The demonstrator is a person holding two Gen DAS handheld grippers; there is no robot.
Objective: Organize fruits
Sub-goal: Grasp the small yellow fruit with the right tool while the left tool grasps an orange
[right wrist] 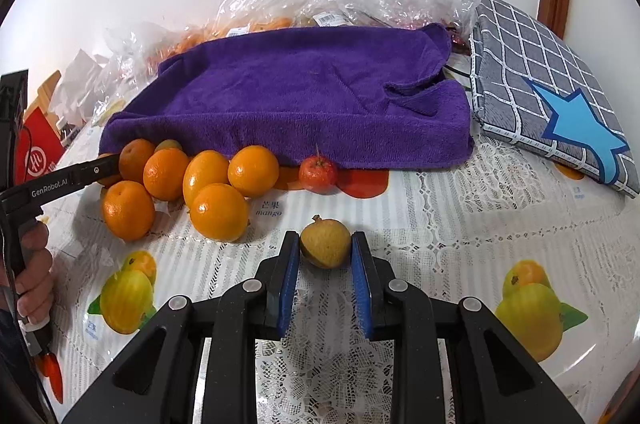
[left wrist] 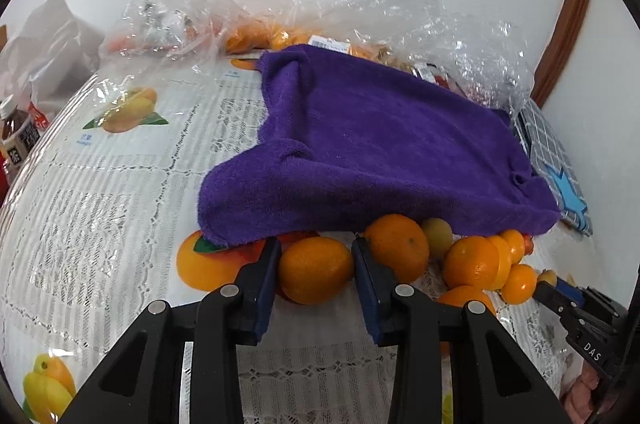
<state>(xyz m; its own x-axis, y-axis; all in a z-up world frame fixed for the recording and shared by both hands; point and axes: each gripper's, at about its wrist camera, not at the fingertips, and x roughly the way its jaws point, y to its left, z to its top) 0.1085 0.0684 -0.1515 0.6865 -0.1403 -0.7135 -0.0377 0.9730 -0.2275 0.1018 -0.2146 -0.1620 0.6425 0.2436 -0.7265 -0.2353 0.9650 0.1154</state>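
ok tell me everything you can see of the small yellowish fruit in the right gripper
The small round yellow-brown fruit has dull, faintly mottled skin and a short dry nub at its top. It sits low over the white lace-patterned tablecloth, pinched between the blue-padded fingers of the right gripper, which press its two sides. It lies apart from the pile of oranges to its left.

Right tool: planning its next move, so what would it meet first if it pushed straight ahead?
Beyond the yellowish fruit the right tool already grips, probably the small red fruit, then the purple towel; depth is unclear.
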